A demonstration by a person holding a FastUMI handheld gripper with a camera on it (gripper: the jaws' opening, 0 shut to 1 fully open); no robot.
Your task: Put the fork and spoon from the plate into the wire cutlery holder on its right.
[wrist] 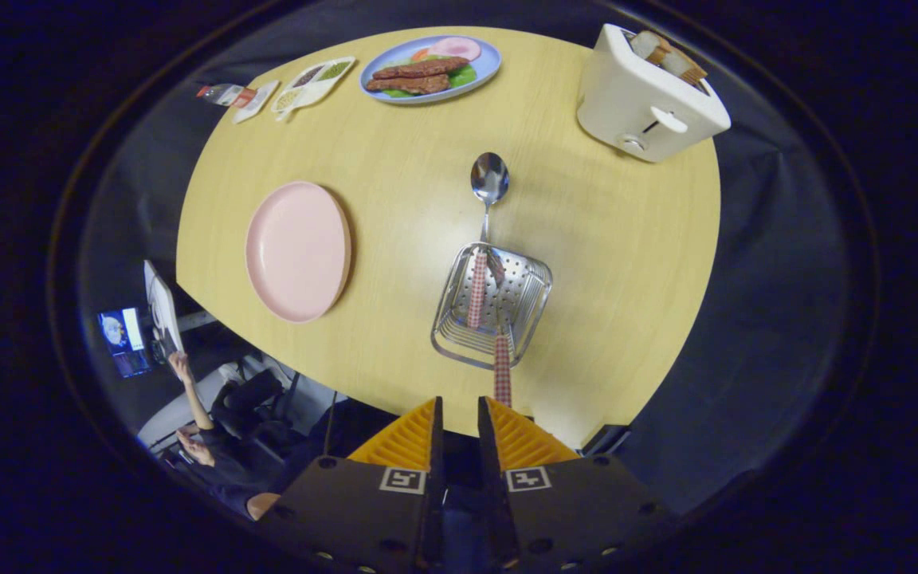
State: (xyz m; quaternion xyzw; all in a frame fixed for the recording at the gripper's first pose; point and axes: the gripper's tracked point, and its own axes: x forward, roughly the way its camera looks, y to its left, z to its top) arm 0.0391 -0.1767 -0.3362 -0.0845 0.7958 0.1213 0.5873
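**Now: cutlery at the holder, tool nearly closed**

Low in the frame, the tool (460,422) points up the picture with its two fingers (407,437) close together, only a narrow slot between them; nothing is gripped in that slot. Just ahead of the right finger, a checked handle (502,371) rises from the fingertip area to the near rim of the holder (535,296); whether the finger touches it I cannot tell.

The holder, a wire basket with a perforated floor, sits at centre frame on the yellow tabletop (602,239). A second checked handle (476,288) lies inside it, along its left half. The spoon (489,178) has its bowl on the tabletop just beyond the holder's far rim, its neck running back over that rim. The fork's tines are not clear enough to pick out.

The pink plate (297,250) lies left of the holder, well apart, with nothing on it. At the top of the frame stands a blue plate of food (430,68), with a divided tray (312,83) to its left. A white toaster (649,96) holding bread sits at upper right. At lower left, a person (196,430) sits beside a lit screen (124,341).
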